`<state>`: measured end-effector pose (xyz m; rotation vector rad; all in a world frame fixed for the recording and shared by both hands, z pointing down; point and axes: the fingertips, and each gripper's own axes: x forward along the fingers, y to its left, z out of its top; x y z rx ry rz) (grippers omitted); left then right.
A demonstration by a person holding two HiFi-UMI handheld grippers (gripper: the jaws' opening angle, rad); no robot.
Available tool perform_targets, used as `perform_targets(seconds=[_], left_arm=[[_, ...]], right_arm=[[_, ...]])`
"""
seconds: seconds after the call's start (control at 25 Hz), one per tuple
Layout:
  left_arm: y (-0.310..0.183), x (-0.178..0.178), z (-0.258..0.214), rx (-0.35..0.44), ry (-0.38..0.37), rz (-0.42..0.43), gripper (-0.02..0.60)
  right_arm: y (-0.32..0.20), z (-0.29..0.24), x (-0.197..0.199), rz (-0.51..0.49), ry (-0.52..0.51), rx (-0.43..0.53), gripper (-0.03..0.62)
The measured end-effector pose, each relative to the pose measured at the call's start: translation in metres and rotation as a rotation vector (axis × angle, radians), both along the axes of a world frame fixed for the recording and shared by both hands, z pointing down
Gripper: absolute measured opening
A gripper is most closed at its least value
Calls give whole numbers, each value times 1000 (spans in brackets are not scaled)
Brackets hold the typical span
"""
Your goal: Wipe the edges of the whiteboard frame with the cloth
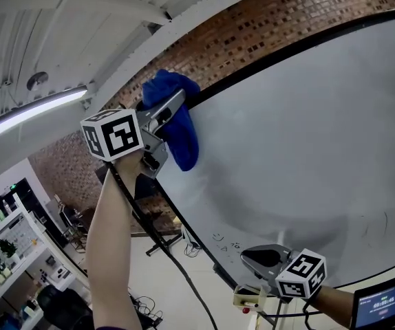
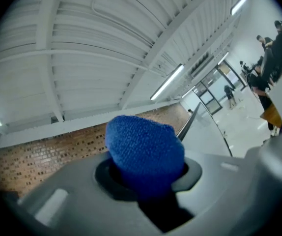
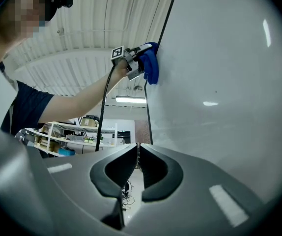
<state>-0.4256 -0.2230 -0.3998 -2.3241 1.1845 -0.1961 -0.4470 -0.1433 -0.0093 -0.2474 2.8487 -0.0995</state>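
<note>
L gripper (image 1: 177, 102) clamping blue cloth (image 1: 184, 140) at whiteboard frame (image 3: 148, 113), R gripper (image 3: 137, 154) closed, brick wall (image 1: 266, 26)

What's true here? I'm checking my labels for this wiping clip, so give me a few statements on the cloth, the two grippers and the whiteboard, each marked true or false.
1. The left gripper is closed on a blue cloth. True.
2. The cloth sits at the bottom edge of the whiteboard. False: it is pressed high up, against the black frame near the upper corner.
3. The right gripper has its jaws together with nothing between them. True.
4. The right gripper touches the cloth. False: it hangs low beside the whiteboard, well apart from the cloth.
5. A brick wall shows beyond the frame. True.
</note>
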Motion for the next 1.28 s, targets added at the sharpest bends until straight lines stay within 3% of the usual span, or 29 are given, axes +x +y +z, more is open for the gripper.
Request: perform_targets(seconds=[0.2, 0.36, 0.56, 0.72, 0.84, 0.96, 1.12, 1.28], left_arm=[[16, 30, 7, 39, 129, 101, 126], [57, 52, 13, 70, 253, 211, 126], [112, 57, 61, 48, 399, 349, 126], [140, 68, 147, 36, 415, 314, 126], [227, 58, 225, 28, 394, 285, 126], [255, 51, 311, -87, 466, 262, 126], [250, 52, 407, -264, 586, 187, 127], [247, 51, 503, -416, 599, 51, 127]], right_arm=[[-4, 19, 20, 37, -1, -42, 22], [6, 42, 26, 67, 19, -101, 23], [18, 62, 47, 155, 55, -123, 22], [18, 66, 99, 265, 78, -144, 21], [75, 71, 112, 379, 44, -153, 23], [98, 85, 130, 476, 36, -195, 22], [108, 121, 162, 622, 152, -194, 23], [109, 162, 190, 667, 255, -158, 23]])
